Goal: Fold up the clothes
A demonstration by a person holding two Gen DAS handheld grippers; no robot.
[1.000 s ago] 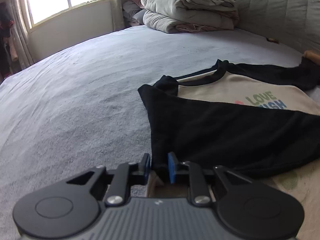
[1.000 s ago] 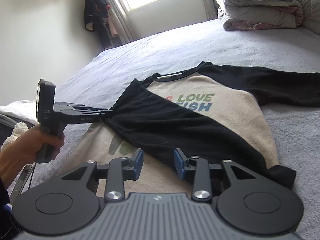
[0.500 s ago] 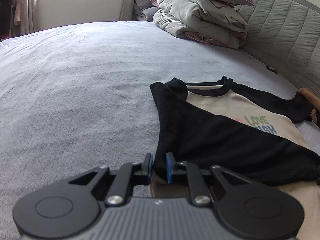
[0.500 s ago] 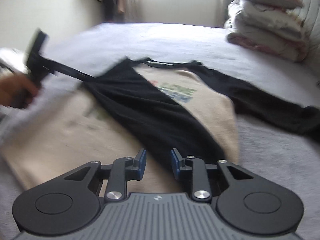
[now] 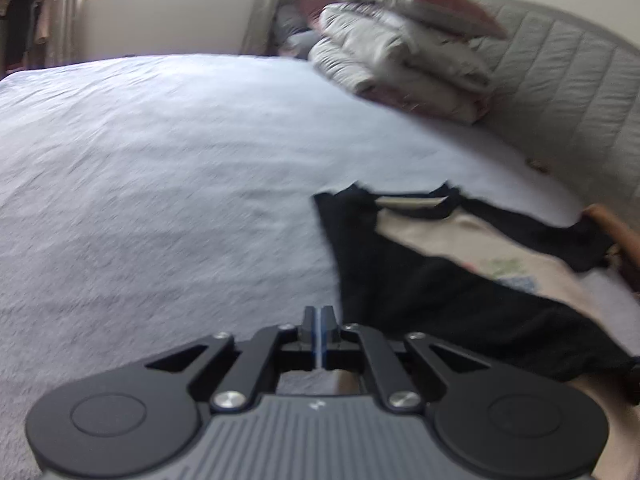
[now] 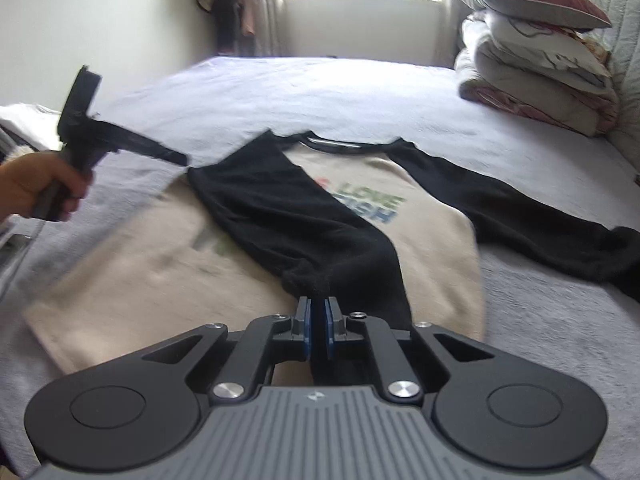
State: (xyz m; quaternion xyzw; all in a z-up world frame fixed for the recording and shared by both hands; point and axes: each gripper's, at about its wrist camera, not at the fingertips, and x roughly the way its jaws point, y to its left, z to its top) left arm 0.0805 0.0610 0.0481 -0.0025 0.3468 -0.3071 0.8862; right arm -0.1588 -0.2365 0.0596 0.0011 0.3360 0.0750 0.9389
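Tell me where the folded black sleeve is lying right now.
In the right wrist view the black sleeve lies diagonally across the beige shirt front, its cuff just ahead of the right gripper.

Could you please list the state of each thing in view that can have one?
Shirt: spread flat on the bed, front up.
Left sleeve: folded across the chest.
Right sleeve: stretched out, unfolded.
Left gripper: shut, empty.
Right gripper: shut on the left sleeve's cuff.
Bedding pile: stacked.
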